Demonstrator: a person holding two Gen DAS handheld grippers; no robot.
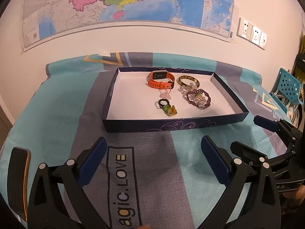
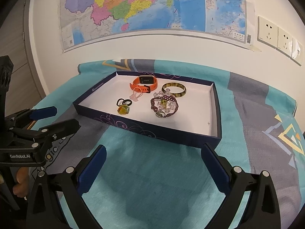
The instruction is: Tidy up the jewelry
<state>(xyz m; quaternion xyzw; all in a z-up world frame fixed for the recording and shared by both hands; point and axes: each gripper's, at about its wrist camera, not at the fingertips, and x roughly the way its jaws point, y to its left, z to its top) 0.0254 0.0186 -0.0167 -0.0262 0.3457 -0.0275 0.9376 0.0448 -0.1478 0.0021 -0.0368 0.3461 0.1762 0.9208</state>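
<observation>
A shallow dark-blue box (image 1: 171,125) (image 2: 144,128) with a white floor lies on the cloth-covered table. Inside it lie an orange watch (image 1: 161,79) (image 2: 144,84), a mottled bangle (image 1: 188,80) (image 2: 174,89), a purple and clear bead bracelet pile (image 1: 198,97) (image 2: 164,104), a pale pink ring piece (image 1: 165,93) (image 2: 135,95) and black hair ties with a yellow-green charm (image 1: 167,107) (image 2: 124,106). My left gripper (image 1: 153,152) is open and empty, in front of the box. My right gripper (image 2: 153,160) is open and empty, near the box's front right corner.
A dark phone (image 1: 18,179) lies on the cloth at the left edge. A wall with a map (image 2: 152,5) and sockets (image 2: 276,36) stands behind the table. A teal perforated basket (image 1: 287,84) stands off the right side.
</observation>
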